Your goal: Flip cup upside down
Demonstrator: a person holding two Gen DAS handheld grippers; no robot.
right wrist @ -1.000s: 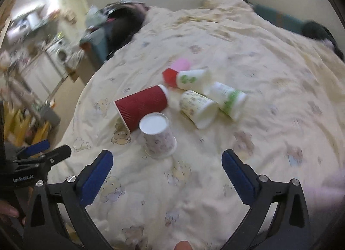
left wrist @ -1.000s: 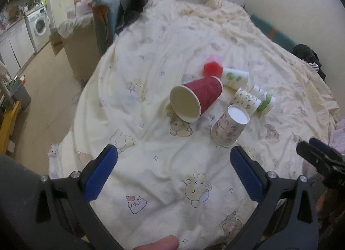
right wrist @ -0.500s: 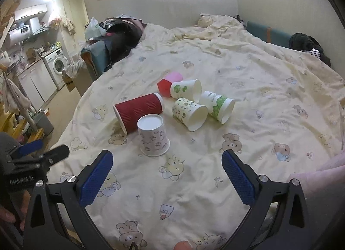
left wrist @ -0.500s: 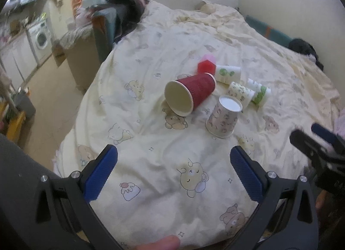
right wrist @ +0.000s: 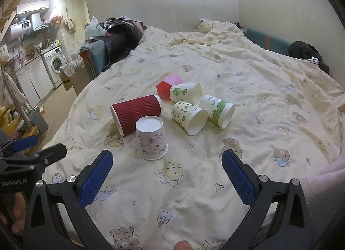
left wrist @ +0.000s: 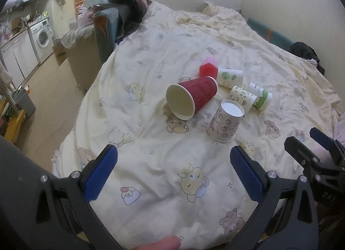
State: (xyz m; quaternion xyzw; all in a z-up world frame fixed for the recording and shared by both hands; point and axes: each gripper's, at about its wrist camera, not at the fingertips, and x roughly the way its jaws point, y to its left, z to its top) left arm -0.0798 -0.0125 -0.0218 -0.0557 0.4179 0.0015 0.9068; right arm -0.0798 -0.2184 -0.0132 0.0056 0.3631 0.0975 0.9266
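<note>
A patterned paper cup (left wrist: 225,124) (right wrist: 151,140) stands upside down on the bed, base up. A large red ribbed cup (left wrist: 192,99) (right wrist: 137,113) lies on its side just behind it. Three more paper cups lie on their sides: one with green spots (right wrist: 185,93), one with small animal prints (right wrist: 189,117), one with a green band (right wrist: 217,110). My left gripper (left wrist: 173,174) is open and empty, near the bed's front edge, short of the cups. My right gripper (right wrist: 166,174) is open and empty, just in front of the upside-down cup.
A red and pink faceted object (right wrist: 169,85) lies behind the cups. The bed's cartoon-print quilt (right wrist: 248,73) fills the view. An armchair piled with clothes (left wrist: 110,24), a washing machine (left wrist: 43,36) and a grey bin (left wrist: 24,103) stand left of the bed.
Both grippers have pulled back and up from the cups, which look smaller and farther. The cups have not moved.
</note>
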